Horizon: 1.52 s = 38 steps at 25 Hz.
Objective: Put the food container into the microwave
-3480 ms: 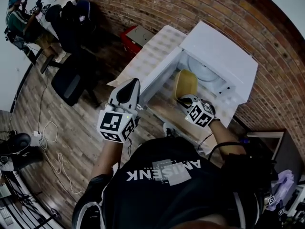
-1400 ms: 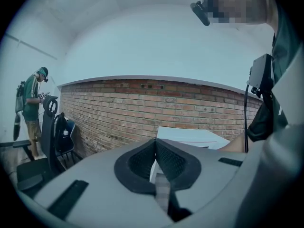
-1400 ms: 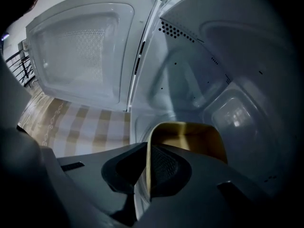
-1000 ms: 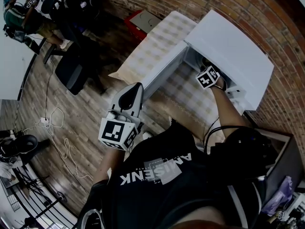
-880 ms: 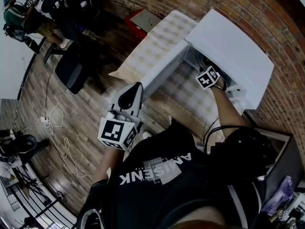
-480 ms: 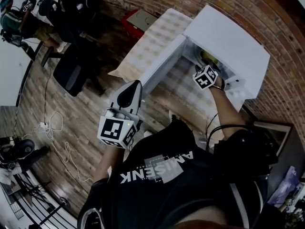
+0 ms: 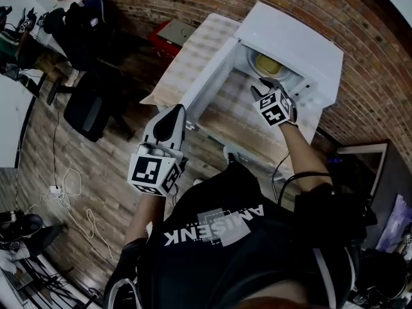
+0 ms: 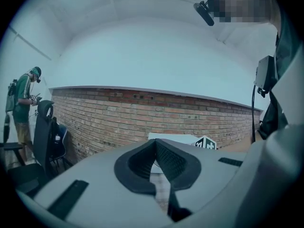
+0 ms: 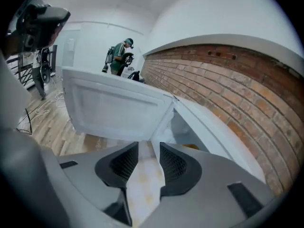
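The yellow food container [image 7: 269, 63] sits inside the white microwave [image 7: 302, 34], whose door [image 7: 212, 89] hangs open to the left. My right gripper [image 7: 259, 90] hovers just outside the opening, clear of the container. Its jaws have just been opening, then eased in a little, and nothing is between them. In the right gripper view the right gripper [image 9: 148, 146] looks past the door [image 9: 114, 110] at a sliver of the container [image 9: 190, 147]. My left gripper [image 7: 176, 111] hangs off to the left of the door. Its pads meet in the left gripper view [image 8: 155, 144].
The microwave stands on a table with a checked cloth [image 7: 193, 50] against a brick wall [image 7: 360, 76]. A red box [image 7: 168, 34] and a dark office chair [image 7: 87, 111] stand beyond it. Cables [image 7: 64, 192] trail over the wooden floor. Another person [image 8: 23, 103] stands far off.
My right gripper has drawn back out of the microwave and risen, with its jaws apart, leaving the yellow container inside. The left gripper has shifted slightly.
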Tool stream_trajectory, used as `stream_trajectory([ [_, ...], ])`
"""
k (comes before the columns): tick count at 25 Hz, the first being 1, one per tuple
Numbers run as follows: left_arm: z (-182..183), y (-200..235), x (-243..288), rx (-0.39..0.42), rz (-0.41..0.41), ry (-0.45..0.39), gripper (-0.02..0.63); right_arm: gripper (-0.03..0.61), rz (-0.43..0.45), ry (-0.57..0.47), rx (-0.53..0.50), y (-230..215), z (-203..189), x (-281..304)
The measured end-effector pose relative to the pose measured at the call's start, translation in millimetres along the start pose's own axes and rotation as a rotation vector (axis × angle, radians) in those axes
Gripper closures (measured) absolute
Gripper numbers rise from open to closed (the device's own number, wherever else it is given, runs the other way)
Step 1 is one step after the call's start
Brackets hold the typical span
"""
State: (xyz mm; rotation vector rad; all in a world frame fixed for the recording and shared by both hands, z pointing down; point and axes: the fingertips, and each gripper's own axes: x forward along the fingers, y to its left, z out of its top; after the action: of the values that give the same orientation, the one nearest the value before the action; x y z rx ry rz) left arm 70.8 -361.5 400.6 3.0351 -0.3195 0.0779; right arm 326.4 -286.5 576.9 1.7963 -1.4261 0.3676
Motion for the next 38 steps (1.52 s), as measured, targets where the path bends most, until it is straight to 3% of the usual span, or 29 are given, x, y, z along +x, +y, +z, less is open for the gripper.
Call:
stream_trajectory([
  [5, 3.6, -1.0, -31.2, 0.005, -0.037, -0.011, 0.601, 0.449, -0.051, -0.132, 0.082, 16.8, 42.9, -66.9],
  [12, 8.7, -11.5, -53.4, -0.009, -0.120, -0.056, 0.601, 0.497, -0.128, -0.270, 0.194, 30.5, 72.6, -151.5],
  [18, 14.8, -13.7, -56.1, -0.045, -0.103, -0.075, 0.601, 0.517, -0.193, -0.416, 0.275, 19.5, 95.9, -214.4],
  [24, 32.0, -23.9, -60.7, -0.013, -0.058, -0.096, 0.601, 0.528, -0.174, -0.523, 0.331, 7.4, 100.4, -255.2],
  [28, 42.2, -29.2, -57.2, -0.072, -0.048, -0.109, 0.601, 0.530, -0.155, -0.566, 0.370, -6.2, 99.2, -272.8],
  [34, 43.1, -52.7, -32.2, -0.176, -0.053, -0.123, 0.601, 0.535, -0.193, -0.587, 0.307, -31.3, 74.8, -293.0],
  [38, 47.2, -67.4, -17.8, -0.150, -0.045, -0.122, 0.601, 0.537, -0.180, -0.597, 0.315, -41.8, 63.3, -300.4],
])
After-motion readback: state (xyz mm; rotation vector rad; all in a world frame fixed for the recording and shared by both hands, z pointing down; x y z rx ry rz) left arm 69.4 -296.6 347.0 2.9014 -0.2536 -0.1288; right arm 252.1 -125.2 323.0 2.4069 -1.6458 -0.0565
